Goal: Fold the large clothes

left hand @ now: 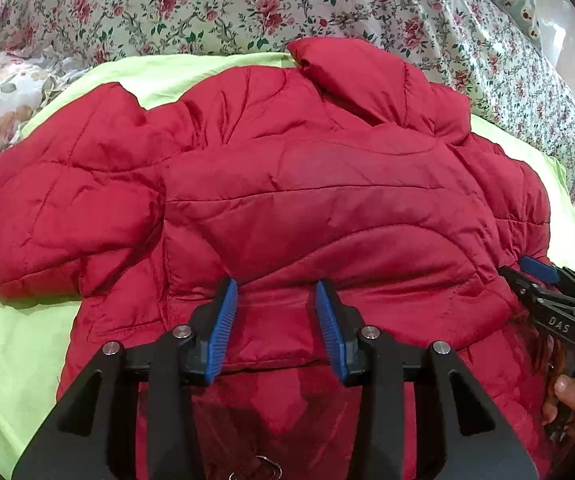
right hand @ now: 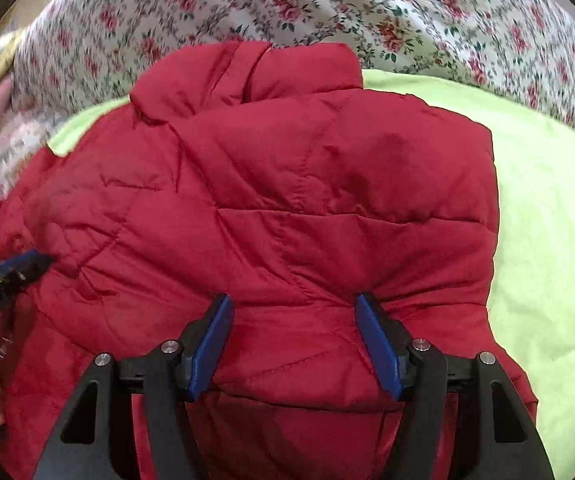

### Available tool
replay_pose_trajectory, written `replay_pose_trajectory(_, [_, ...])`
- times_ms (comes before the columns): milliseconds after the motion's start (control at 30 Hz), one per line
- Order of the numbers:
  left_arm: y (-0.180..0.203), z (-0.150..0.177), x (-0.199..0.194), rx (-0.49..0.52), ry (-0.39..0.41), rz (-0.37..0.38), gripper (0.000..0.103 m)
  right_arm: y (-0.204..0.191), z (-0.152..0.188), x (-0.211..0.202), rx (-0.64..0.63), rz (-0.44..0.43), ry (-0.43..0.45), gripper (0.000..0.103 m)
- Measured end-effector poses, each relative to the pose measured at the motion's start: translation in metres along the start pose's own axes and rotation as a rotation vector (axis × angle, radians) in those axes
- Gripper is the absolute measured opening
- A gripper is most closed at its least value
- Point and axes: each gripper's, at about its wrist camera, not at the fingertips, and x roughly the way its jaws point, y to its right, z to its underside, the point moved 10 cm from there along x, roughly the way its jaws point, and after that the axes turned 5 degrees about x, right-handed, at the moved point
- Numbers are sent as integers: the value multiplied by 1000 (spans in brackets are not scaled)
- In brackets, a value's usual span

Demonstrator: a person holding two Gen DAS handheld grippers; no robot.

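jacket [left hand: 287, 184]: red, quilted, puffy; lies spread on the green sheet [left hand: 15, 344], collar [left hand: 351, 76] at the far end, hem end near the tongs
jacket left side: a sleeve [left hand: 59, 200] lies out to the left, creased
sheet: lime green, under the jacket, bare on the left, on the right and past the collar
bedding [left hand: 191, 4]: floral cloth, rose print, bunched along the far side behind the sheet
left tongs [left hand: 276, 286]: over the near part of the jacket, blue pads [left hand: 223, 328] apart by a moderate gap; fabric bulges up between them, tips touch the cloth; no clear pinch visible
right tongs [right hand: 292, 300]: over the near right part of the jacket, gap wider than the left pair; fabric lies between the pads, not squeezed
relation: the two pairs sit side by side at the near end, each visible at the edge of the other's view
hand [left hand: 567, 396]: fingers wrapped round the right tool's grip, seen at the right edge of the left view
focus: right view slightly blurred, bedding smeared
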Motion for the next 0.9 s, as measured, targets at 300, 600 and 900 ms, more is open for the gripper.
replay_pose_trajectory(300, [-17, 5, -27, -143, 35, 107, 62, 7, -8, -26, 102, -135, 41, 67])
replay_pose_trajectory(600, [-88, 34, -53, -430, 5, 102, 79, 3, -13, -53, 139, -220, 97, 67])
replay_pose_trajectory(900, [-217, 74, -71, -681, 7, -84, 79, -14, -15, -54, 72, -227, 123, 68])
